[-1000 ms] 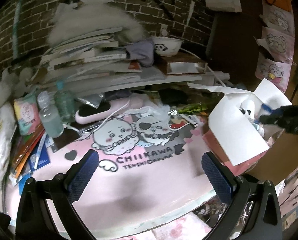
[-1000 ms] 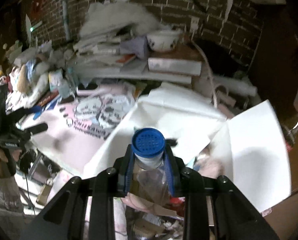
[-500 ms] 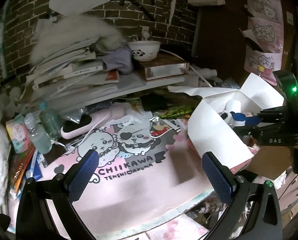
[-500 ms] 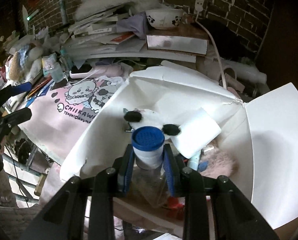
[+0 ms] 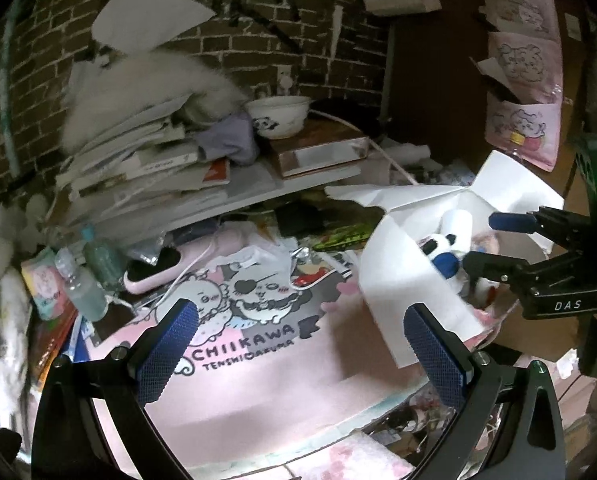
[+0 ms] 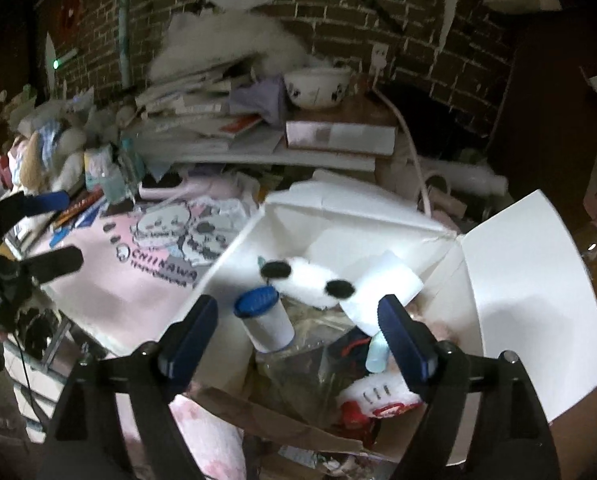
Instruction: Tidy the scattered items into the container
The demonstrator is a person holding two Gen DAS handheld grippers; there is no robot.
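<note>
The container is a white cardboard box (image 6: pixel 510 280) with open flaps; it also shows at the right of the left wrist view (image 5: pixel 402 272). My right gripper (image 6: pixel 298 332) is open just above it. A blue-capped white bottle (image 6: pixel 264 320) lies tilted in the box, free of the jaws, beside a panda plush (image 6: pixel 306 276) and a white paper roll (image 6: pixel 382 284). My left gripper (image 5: pixel 298 348) is open and empty above the pink Chiikawa mat (image 5: pixel 258 364). Two clear bottles (image 5: pixel 82 288) and a pink device (image 5: pixel 154 268) lie scattered at the mat's far left.
Stacked books and papers (image 5: pixel 146 168) with a panda bowl (image 5: pixel 278 116) fill the shelf behind the mat. A brick wall (image 5: pixel 238 40) stands at the back. Pens and booklets (image 5: pixel 58 340) lie along the left edge. The table's front edge (image 5: pixel 298 448) runs below the mat.
My right gripper opened and let go of the blue-capped bottle, which now lies tilted in the box. The left gripper stayed open over the mat, with its view shifting slightly left.
</note>
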